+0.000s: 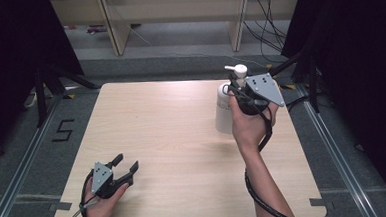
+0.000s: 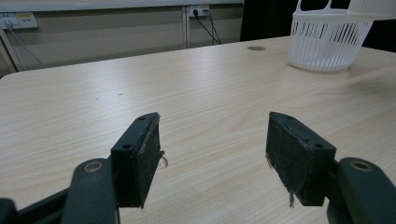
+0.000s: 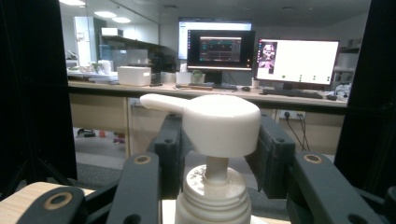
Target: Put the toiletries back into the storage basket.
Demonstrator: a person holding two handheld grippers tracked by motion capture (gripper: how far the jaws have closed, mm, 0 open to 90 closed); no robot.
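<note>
We see a person seated at a pale wooden worktop [image 1: 173, 154], a two-jaw gripper in each hand. The right gripper [image 1: 236, 92] is clenched on a white pump bottle [image 1: 225, 116], which stands upright on the worktop toward its far right side, near the far edge. In the right gripper view we look along the black jaws, which sit on either side of the bottle [image 3: 215, 186] just below its pump head [image 3: 219, 123], with the pads pressed against the neck area; the pump's spout points to the left of that view. From the high view we see the right hand [image 1: 249, 125] wrapped around the gripper's body, its grey three-cornered plate facing up and a black cable trailing down along the forearm.

The left gripper [image 1: 125, 164] rests low at the near left corner of the worktop, well apart from the bottle, held in the left hand [image 1: 103, 206]. Its jaws stand released, wide apart with nothing between them; in the left gripper view [image 2: 212, 154] we see only bare wood grain between the two black pads. That same view shows a white slatted plastic basket [image 2: 322, 44] standing on the worktop farther off, at the upper right.

Beyond the worktop in the right gripper view, we make out lit computer monitors [image 3: 261, 58] on a long desk.
</note>
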